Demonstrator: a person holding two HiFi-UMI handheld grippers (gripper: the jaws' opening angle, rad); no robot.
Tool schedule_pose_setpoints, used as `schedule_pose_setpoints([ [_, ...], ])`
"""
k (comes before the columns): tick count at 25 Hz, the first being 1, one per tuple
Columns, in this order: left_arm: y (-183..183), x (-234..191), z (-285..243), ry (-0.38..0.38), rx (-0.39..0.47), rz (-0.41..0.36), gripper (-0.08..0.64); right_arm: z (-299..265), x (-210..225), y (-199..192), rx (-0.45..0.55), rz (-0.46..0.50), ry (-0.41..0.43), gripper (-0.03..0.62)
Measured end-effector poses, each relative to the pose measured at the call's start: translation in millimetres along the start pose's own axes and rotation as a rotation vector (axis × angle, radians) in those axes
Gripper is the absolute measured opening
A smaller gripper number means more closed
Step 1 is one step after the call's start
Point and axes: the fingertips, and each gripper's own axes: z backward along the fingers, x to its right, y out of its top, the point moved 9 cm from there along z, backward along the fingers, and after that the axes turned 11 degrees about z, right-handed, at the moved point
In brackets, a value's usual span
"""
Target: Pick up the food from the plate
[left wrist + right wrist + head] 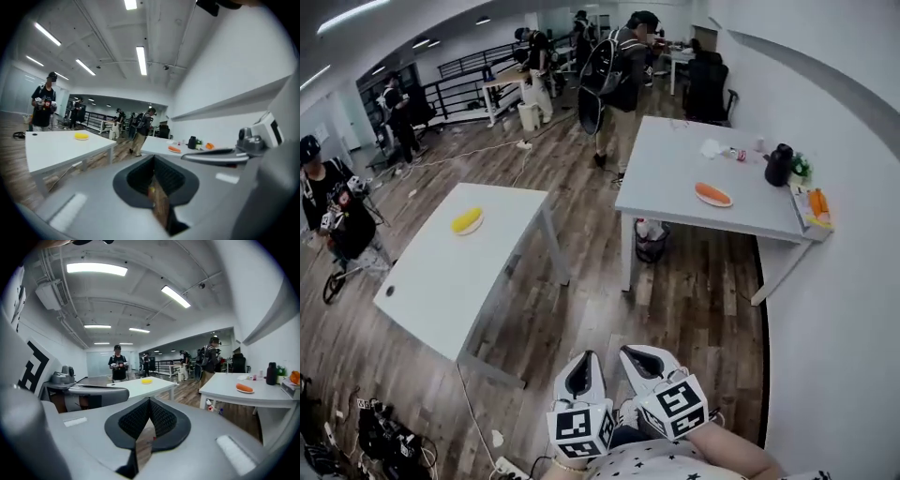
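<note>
Two white tables [464,277], wood floor [591,281]

Two white tables [459,272] stand apart on a wood floor [591,272]. A white wall [853,281] flanks them. Strip lights [141,60] glow overhead.

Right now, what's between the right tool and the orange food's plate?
Head view: only wood floor, then tabletop, between right tool and plate.
</note>
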Motion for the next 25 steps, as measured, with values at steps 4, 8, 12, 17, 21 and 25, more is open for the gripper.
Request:
schedule_pose_setpoints([
  [4, 14, 22, -81, -0.115, -0.036, -0.037, 0.008, -11, 69, -2, 0.000, -0.057, -0.143, -0.001],
  [8, 20, 43, -155, -0.204, -0.073, -0.061, 0.008, -20, 127, -12, 0.008, -0.115, -0.282, 0.000],
  [12, 21, 69, -213, -0.287, -0.112, -0.096, 0.008, -24, 177, -26, -0.012, -0.166, -0.382, 0.000],
  [17, 20, 100, -265, -0.364, -0.155, -0.109, 0.008, -21, 224, -37, -0.037, -0.219, -0.452, 0.000],
  [21, 20, 123, -309, -0.391, -0.154, -0.115, 0.008, -29, 268, -47, -0.030, -0.235, -0.480, -0.001],
  [25, 21, 148, -363, -0.391, -0.138, -0.126, 0.008, -45, 332, -55, -0.024, -0.223, -0.467, -0.001],
])
